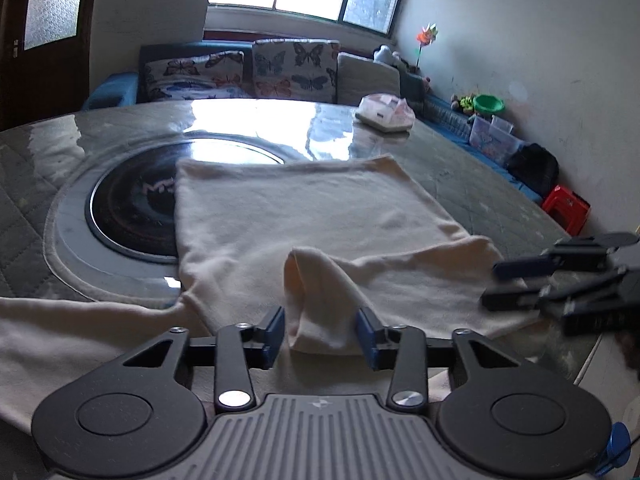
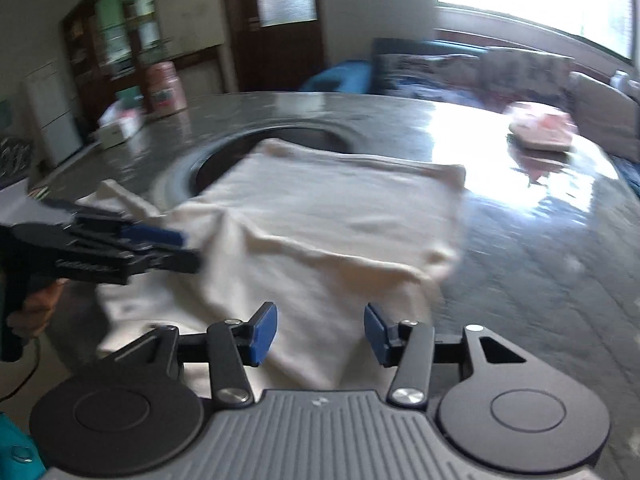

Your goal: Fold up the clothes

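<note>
Left claw [image 1: 322,334] tilted down, pads flanking raised cream garment [image 1: 304,216] fold, right claw [image 2: 320,330] released above it

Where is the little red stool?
In the left wrist view, the red stool sits on the floor at the right, past the table edge, beside a black bag near the wall.

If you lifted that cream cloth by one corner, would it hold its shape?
Probably not. The cloth looks soft: a raised fold sags between the left gripper's pads. It would likely droop and drag. On the glossy table it may slide easily.
</note>
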